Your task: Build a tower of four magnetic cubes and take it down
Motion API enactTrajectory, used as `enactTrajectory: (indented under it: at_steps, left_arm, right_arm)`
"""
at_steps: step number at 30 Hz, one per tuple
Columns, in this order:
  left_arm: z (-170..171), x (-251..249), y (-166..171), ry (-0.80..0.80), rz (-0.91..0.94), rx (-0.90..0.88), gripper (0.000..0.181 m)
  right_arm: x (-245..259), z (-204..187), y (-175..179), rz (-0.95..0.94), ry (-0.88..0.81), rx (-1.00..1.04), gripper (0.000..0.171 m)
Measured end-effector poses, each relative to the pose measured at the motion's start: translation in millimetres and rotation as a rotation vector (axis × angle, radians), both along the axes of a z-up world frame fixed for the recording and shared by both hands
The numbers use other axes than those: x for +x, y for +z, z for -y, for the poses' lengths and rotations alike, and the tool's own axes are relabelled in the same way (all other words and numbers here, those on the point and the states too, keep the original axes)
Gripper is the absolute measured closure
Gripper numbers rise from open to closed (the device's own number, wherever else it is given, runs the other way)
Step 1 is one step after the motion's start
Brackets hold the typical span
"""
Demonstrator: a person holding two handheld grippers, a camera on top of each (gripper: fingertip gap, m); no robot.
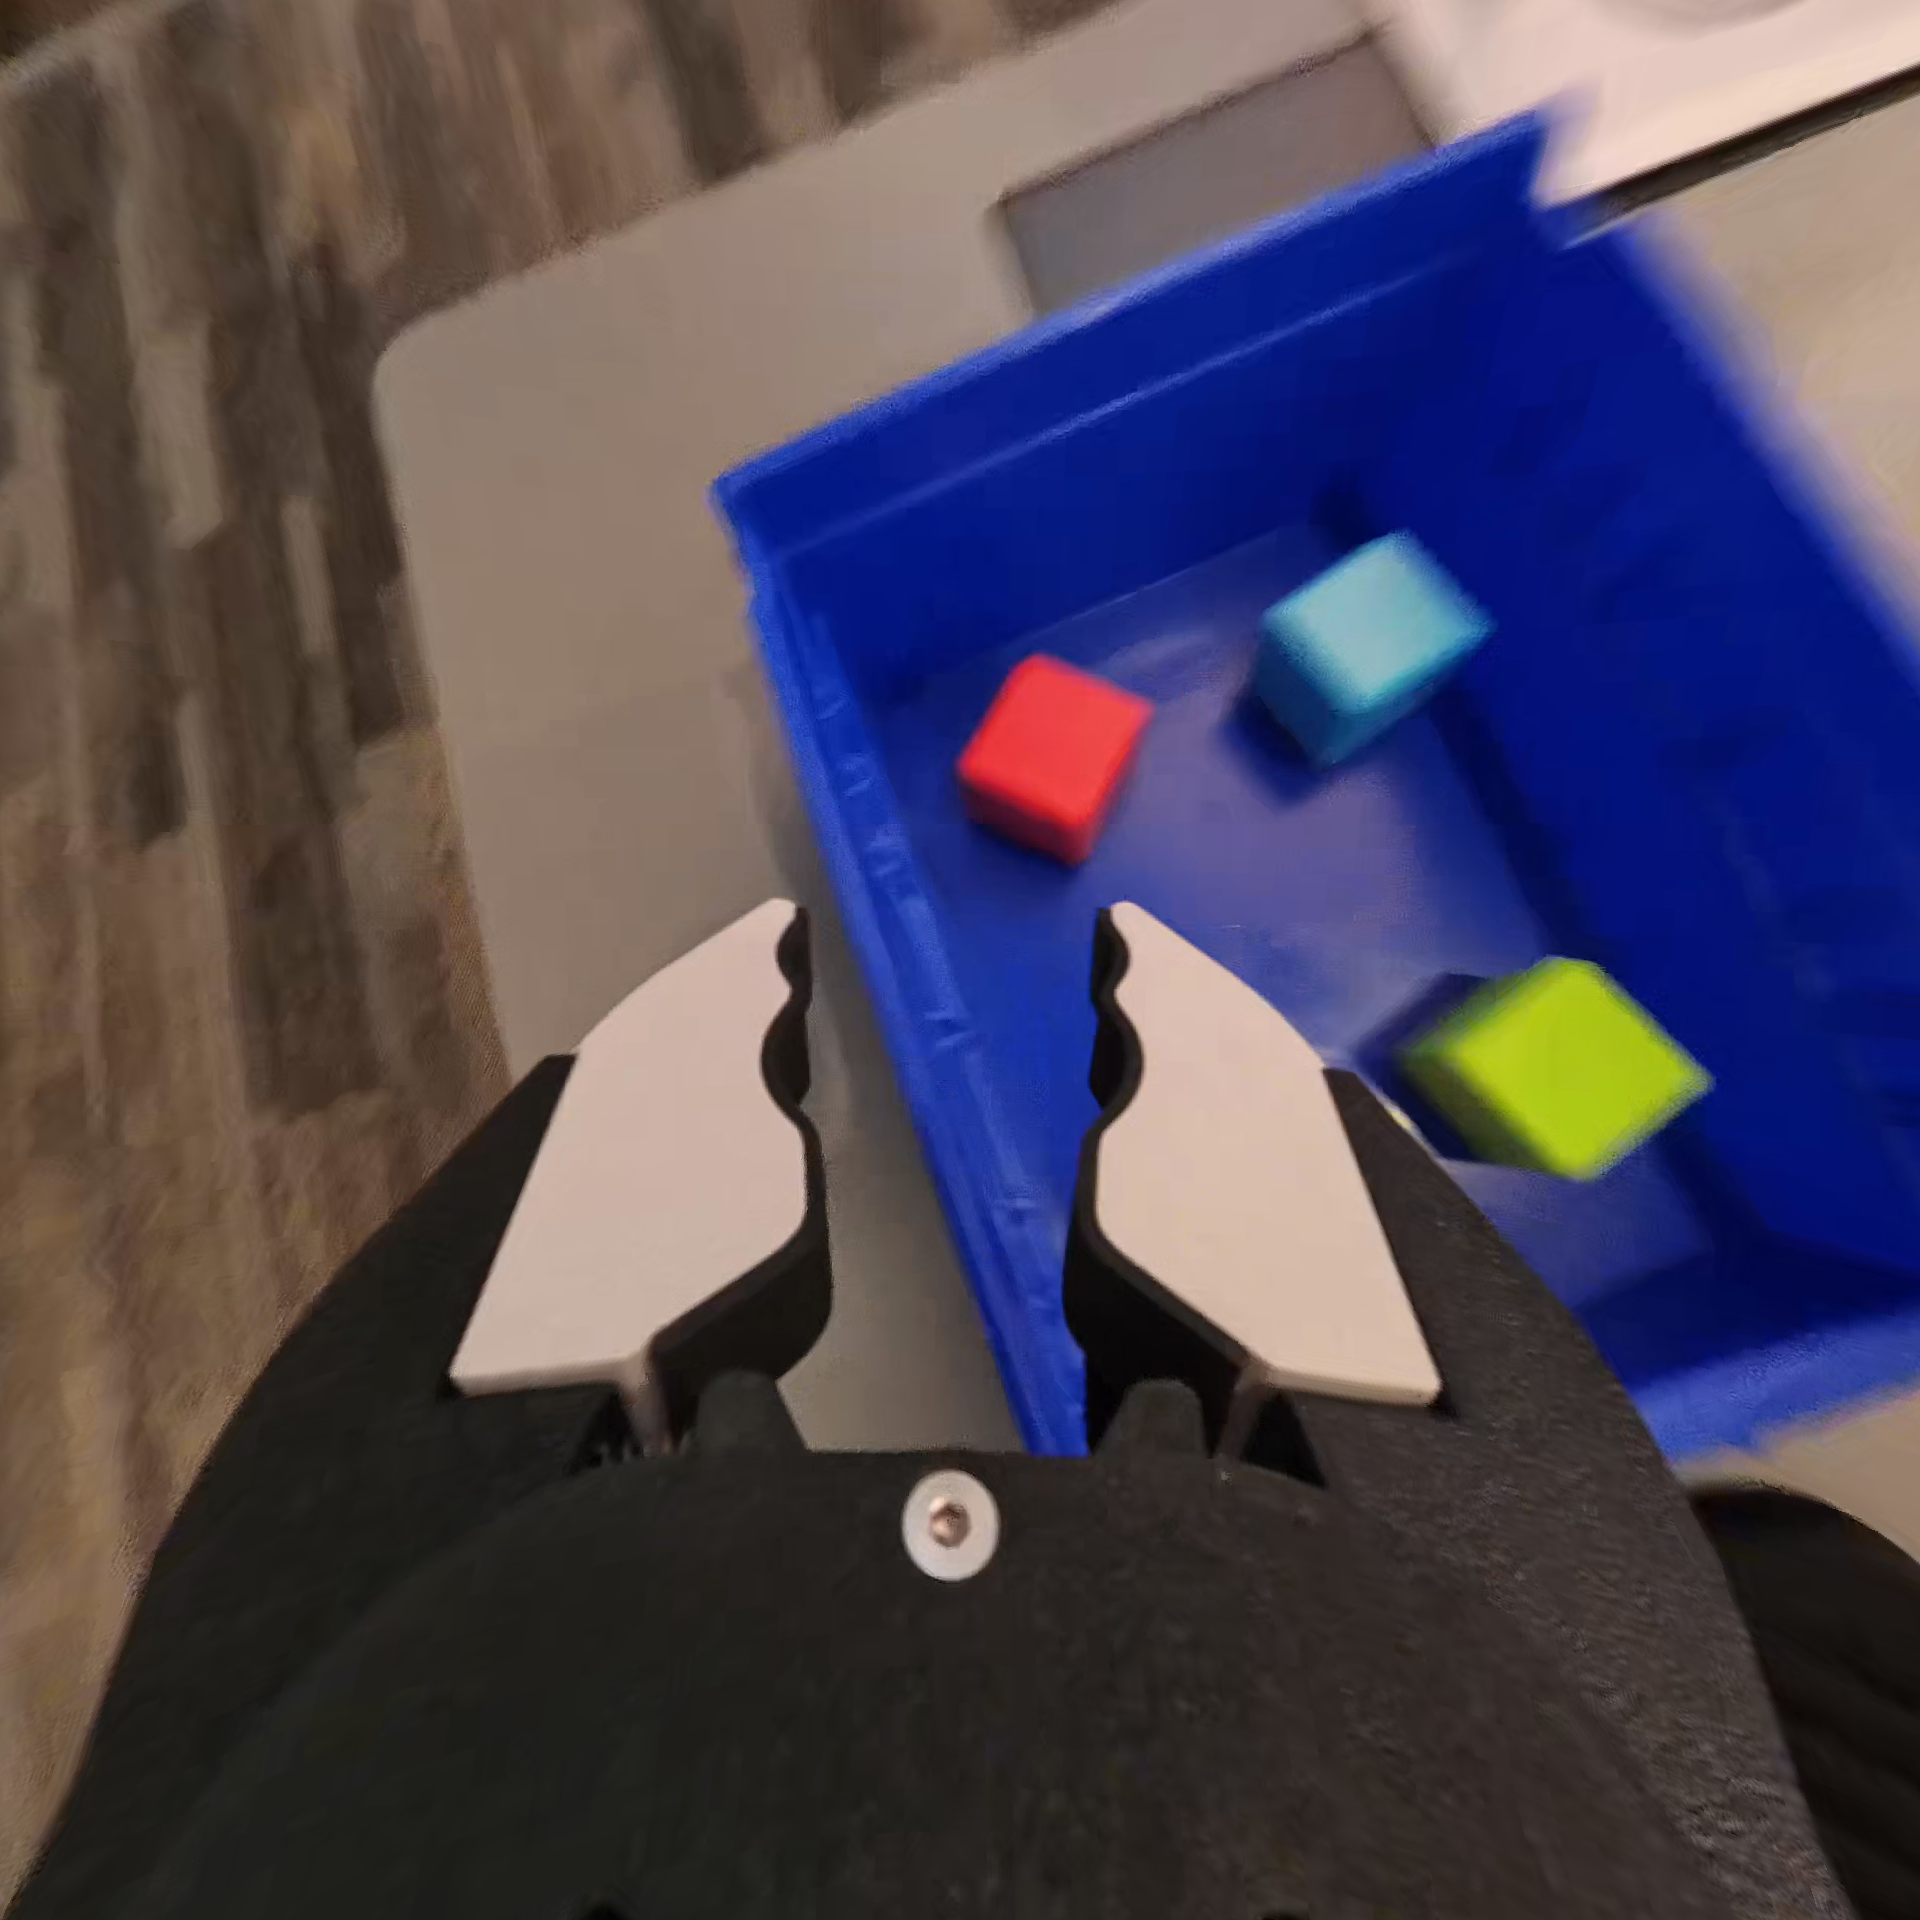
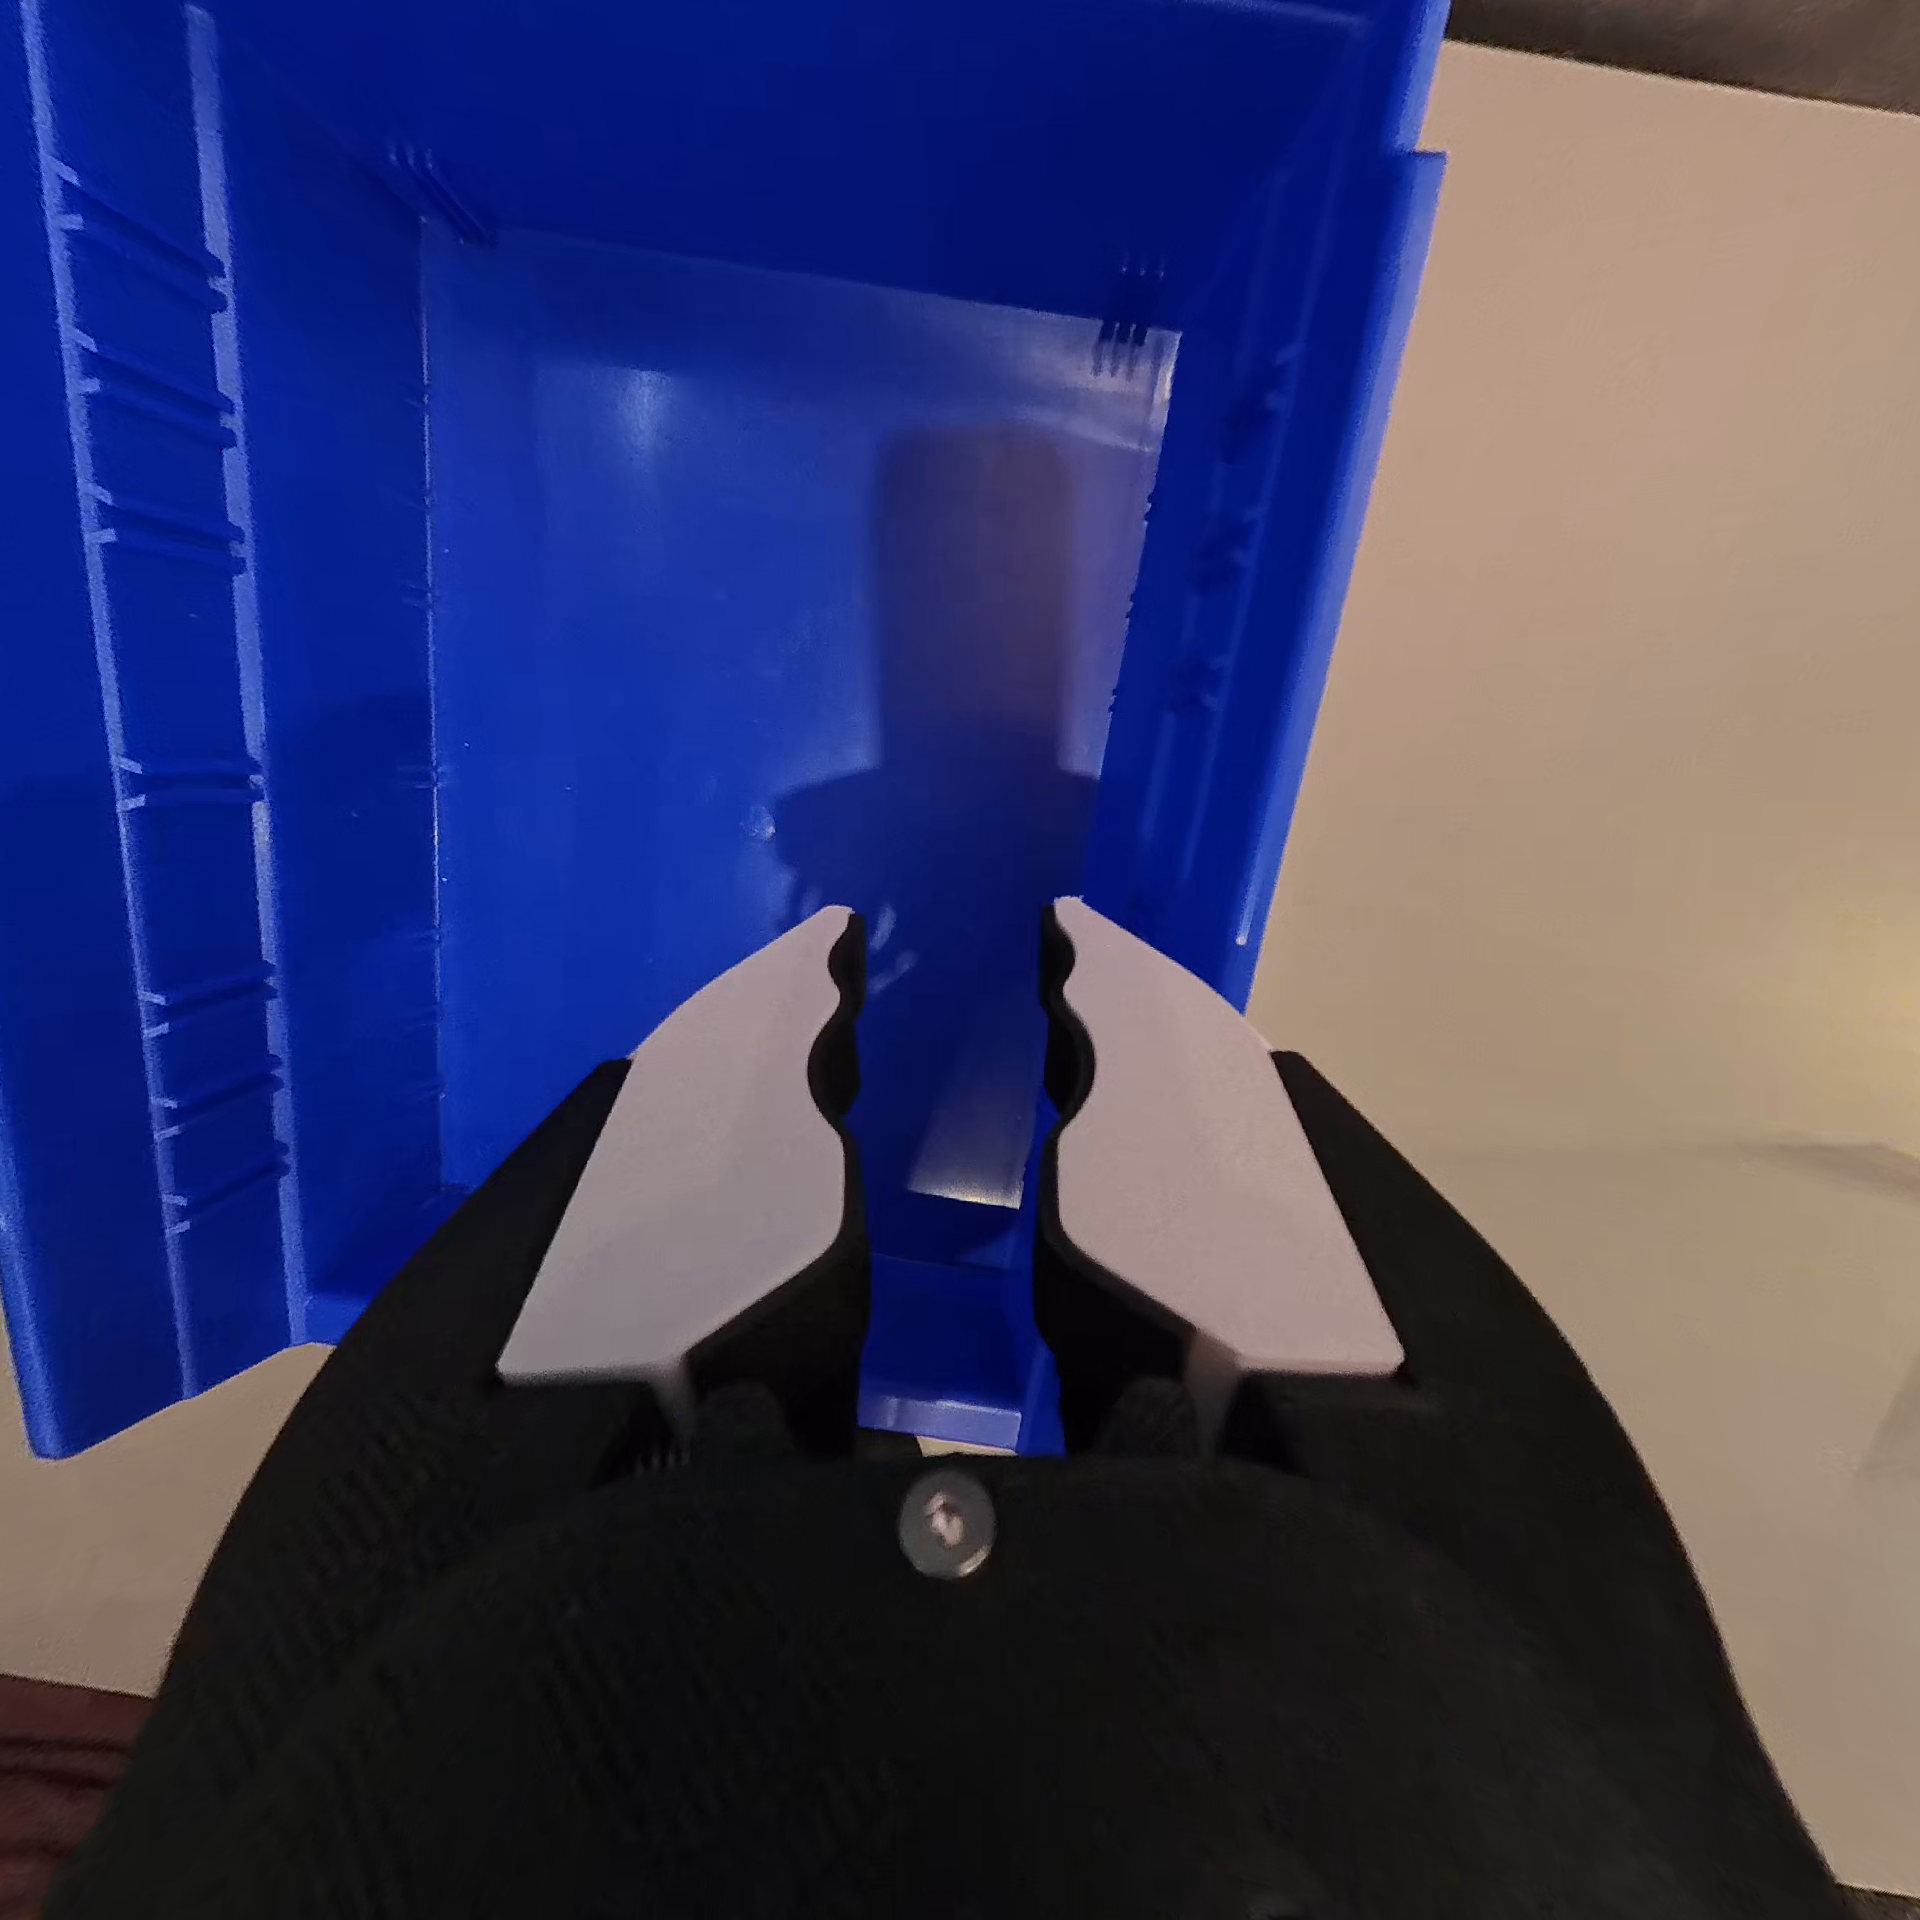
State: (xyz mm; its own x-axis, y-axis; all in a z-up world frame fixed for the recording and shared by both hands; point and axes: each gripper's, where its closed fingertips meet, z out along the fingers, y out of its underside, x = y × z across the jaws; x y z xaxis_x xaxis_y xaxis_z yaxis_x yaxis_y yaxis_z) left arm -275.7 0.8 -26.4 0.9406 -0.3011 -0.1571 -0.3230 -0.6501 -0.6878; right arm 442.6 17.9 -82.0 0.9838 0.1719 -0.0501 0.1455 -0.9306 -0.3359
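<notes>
In the left wrist view a blue bin [image 1: 1143,416] holds a red cube [image 1: 1049,753], a light blue cube [image 1: 1366,644] and a green cube [image 1: 1553,1065], lying apart on its floor. My left gripper [image 1: 951,914] is open and empty above the bin's left wall, which runs between its fingers. This view is blurred. In the right wrist view a blue bin [image 2: 312,623] shows a bare floor with no cube in sight. My right gripper [image 2: 951,909] is open and empty over that bin's near right part.
The bins stand on a pale table [image 1: 623,520], also in the right wrist view [image 2: 1610,727]. The table's rounded corner and patterned floor [image 1: 156,623] lie to the left. A grey rectangle [image 1: 1195,208] lies behind the bin, and a white object [image 1: 1662,62] at top right. Some 70 centimeters of space lies between my two pairs of fingers.
</notes>
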Motion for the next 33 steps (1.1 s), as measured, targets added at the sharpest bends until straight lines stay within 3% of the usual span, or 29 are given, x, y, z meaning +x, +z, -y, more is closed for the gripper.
enactTrajectory:
  at_steps: [3, 6, 8, 12, 17, 25, 29, 33]
  left_arm:
    - [41.9, 77.7, 29.4, -0.369, 0.154, 0.026, 0.114]
    - [74.5, 129.6, 16.7, -0.675, 0.035, -0.029, 0.128]
    - [77.8, 143.0, -4.0, -0.755, -0.08, -0.08, 0.139]
    - [78.8, 148.1, -46.7, -0.753, -0.165, -0.293, 0.125]
    - [71.3, 137.1, -81.1, -0.715, -0.253, -0.408, 0.118]
    - [67.4, 129.6, -110.0, -0.713, -0.343, -0.496, 0.133]
    - [68.3, 127.1, -118.1, -0.715, -0.374, -0.539, 0.132]
    - [77.4, 132.0, -112.3, -0.7, -0.294, -0.613, 0.132]
  right_arm:
    - [-0.2, -0.5, -0.3, 0.004, 0.002, -0.001, 0.137]
    - [-1.0, 0.2, -1.6, 0.01, 0.009, -0.009, 0.137]
    - [-1.5, 0.7, -1.7, 0.011, 0.012, -0.009, 0.137]
    - [-2.0, 1.7, -1.1, 0.007, 0.019, -0.009, 0.137]
    - [0.5, 2.9, -2.6, 0.006, 0.016, -0.017, 0.137]
    - [-2.1, 6.7, -12.5, 0.032, 0.044, -0.069, 0.137]
    - [-5.2, 5.6, -13.1, 0.027, 0.051, -0.07, 0.137]
    - [-5.1, 5.8, -16.1, 0.03, 0.051, -0.082, 0.137]
